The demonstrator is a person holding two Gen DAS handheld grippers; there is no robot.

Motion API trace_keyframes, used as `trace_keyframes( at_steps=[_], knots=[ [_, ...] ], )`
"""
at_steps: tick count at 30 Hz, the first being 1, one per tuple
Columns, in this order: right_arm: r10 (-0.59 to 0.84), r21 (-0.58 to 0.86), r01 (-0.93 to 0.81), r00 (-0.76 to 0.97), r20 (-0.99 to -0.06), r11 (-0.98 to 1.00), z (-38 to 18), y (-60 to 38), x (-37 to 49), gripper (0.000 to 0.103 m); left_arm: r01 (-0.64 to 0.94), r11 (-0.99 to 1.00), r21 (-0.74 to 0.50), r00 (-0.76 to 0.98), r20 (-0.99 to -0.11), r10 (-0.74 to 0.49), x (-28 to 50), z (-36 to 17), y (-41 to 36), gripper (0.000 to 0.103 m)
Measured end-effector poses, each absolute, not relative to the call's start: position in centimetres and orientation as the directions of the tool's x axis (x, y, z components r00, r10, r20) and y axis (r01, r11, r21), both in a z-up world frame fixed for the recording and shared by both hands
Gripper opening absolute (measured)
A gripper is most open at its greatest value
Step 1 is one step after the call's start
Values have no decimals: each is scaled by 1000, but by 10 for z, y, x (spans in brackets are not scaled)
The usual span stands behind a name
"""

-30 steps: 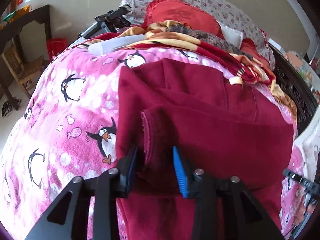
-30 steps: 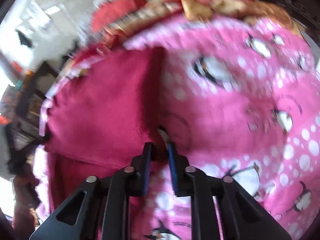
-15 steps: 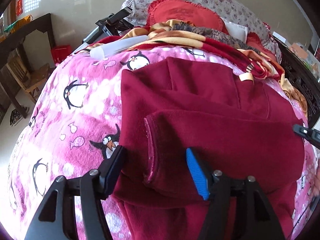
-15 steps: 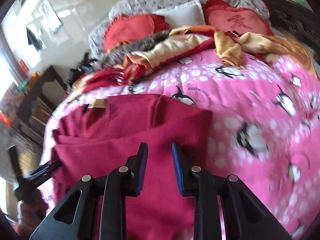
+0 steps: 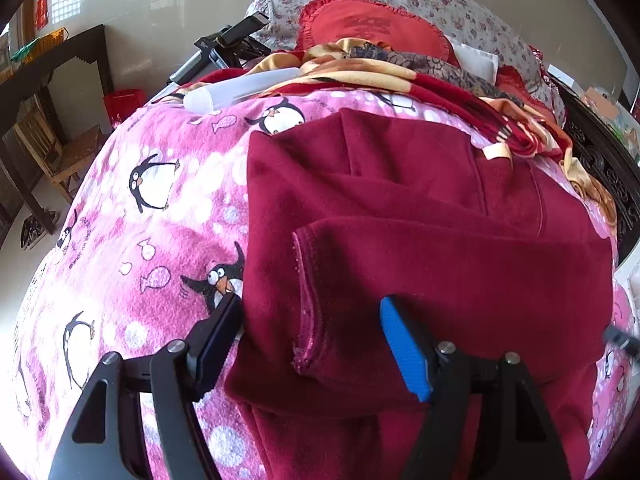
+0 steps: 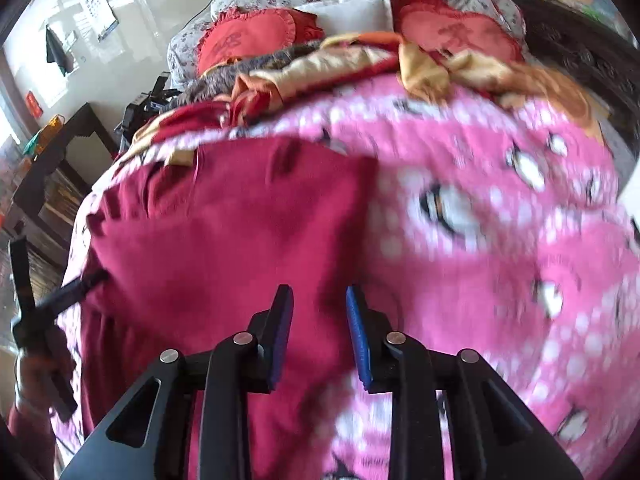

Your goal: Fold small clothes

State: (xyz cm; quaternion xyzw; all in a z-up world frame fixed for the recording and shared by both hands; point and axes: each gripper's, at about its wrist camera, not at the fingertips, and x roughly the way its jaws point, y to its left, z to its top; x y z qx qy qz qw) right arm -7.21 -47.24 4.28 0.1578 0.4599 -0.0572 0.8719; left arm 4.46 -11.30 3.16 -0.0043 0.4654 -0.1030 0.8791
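my left gripper (image 5: 310,346) hangs with its fingers spread wide and nothing between the pads. the dark red garment (image 5: 420,240) lies flat on the pink penguin blanket (image 5: 120,220), straight ahead of and under both fingers. the folded-over flap ends in a stitched hem (image 5: 306,300) that runs away from me through the gap between my left fingers, nearer the black one than the blue one. i'd say the hem sits there because that flap was laid across the body of the garment to narrow it, and the wide spread lets the cloth rest without being dragged.

my right gripper (image 6: 319,338) is also released, its two fingers parted with a narrower gap and gripping nothing. the garment's right edge runs forward from just ahead of that gap, so red cloth fills the view off my left finger and bare blanket off my right finger. this view is smeared, so i can't say whether the pads touch the fabric or float above it.

beyond my fingertips, well past the garment, are a bunched orange-and-red blanket (image 5: 400,76), a red frilled cushion (image 5: 368,32) and a pale plastic tube (image 5: 240,90), all apart from the work.

judging from the layers, one fold is down and the lower part near my fingers is not yet folded; i'd next pinch an edge close to each gripper.
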Motion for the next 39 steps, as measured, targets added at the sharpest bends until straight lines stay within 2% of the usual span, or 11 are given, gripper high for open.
trace_keyframes(
  at_steps=[2,5,9,14,18,21,28,34,39],
  knots=[
    [-7,153,277,504,-864,949,22,-473,-67,9,174,979,-105,539,-822,-184,42,35,-113,75],
    [49,240,332,494,-868,912,22,-484,-69,11,189,978,-90,548,-816,-181,34,42,-111,75],
    [6,223,332,546,-837,917,46,-485,-83,11,205,977,-67,560,-810,-173,19,51,-107,75],
    [89,312,344,533,-841,886,31,-486,-82,18,215,975,-64,563,-807,-177,4,59,-104,75],
    [64,272,328,526,-848,905,18,-475,-75,22,215,972,-90,553,-810,-197,-10,66,-96,75],
    [41,260,325,551,-834,909,28,-477,-83,0,212,968,-133,543,-808,-230,-24,69,-86,75],
    [8,224,342,532,-847,913,23,-478,-79,0,200,970,-142,499,-837,-225,-46,52,-79,75],
    [119,343,336,540,-833,877,30,-478,-102,16,188,972,-144,482,-848,-219,-55,40,-75,75],
    [163,364,313,520,-839,877,16,-464,-116,18,170,973,-156,461,-860,-219,-59,31,-70,75]
  ],
)
